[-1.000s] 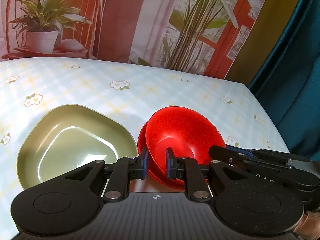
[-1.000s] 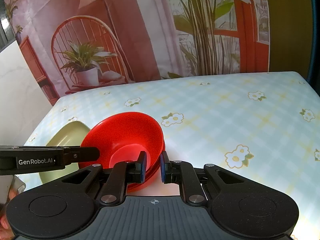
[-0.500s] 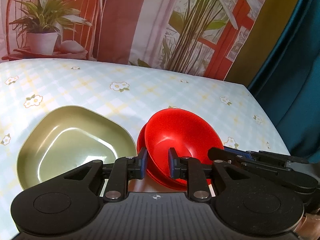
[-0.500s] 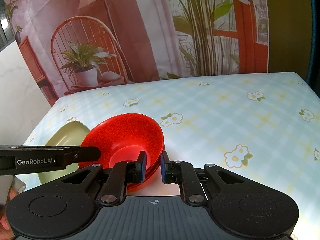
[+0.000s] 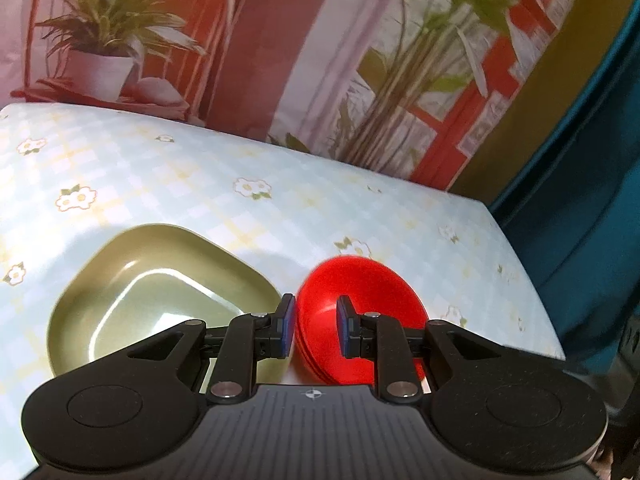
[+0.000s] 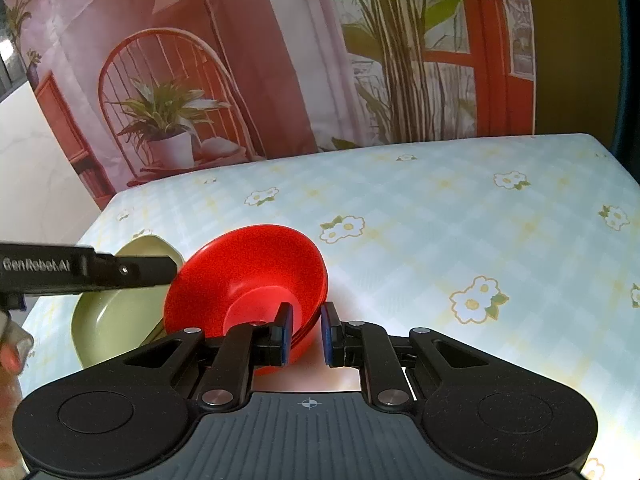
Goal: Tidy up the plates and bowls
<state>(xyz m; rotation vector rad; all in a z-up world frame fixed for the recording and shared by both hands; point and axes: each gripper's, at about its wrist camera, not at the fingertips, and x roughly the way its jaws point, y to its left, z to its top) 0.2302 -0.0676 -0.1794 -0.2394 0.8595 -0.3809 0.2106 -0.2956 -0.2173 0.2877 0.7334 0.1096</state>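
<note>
A stack of red bowls [image 5: 360,312] sits on the flowered tablecloth, also in the right wrist view [image 6: 248,280]. An olive green plate [image 5: 160,296] lies just left of it, and shows in the right wrist view [image 6: 116,316]. My left gripper [image 5: 316,326] is open, its jaws straddling the near left rim of the red bowls without pinching. My right gripper [image 6: 306,332] is open, its jaws either side of the bowls' near right rim. The left gripper's finger [image 6: 120,272] crosses over the green plate in the right wrist view.
The tablecloth [image 6: 440,220] spreads to the right and back. A printed backdrop with plant and chair [image 6: 168,120] stands behind the table. A teal curtain [image 5: 580,200] hangs off the table's right edge.
Both grippers have widened slightly and drawn back from the red bowls. The left wrist view has risen and tilted, so the bowls sit lower in it.
</note>
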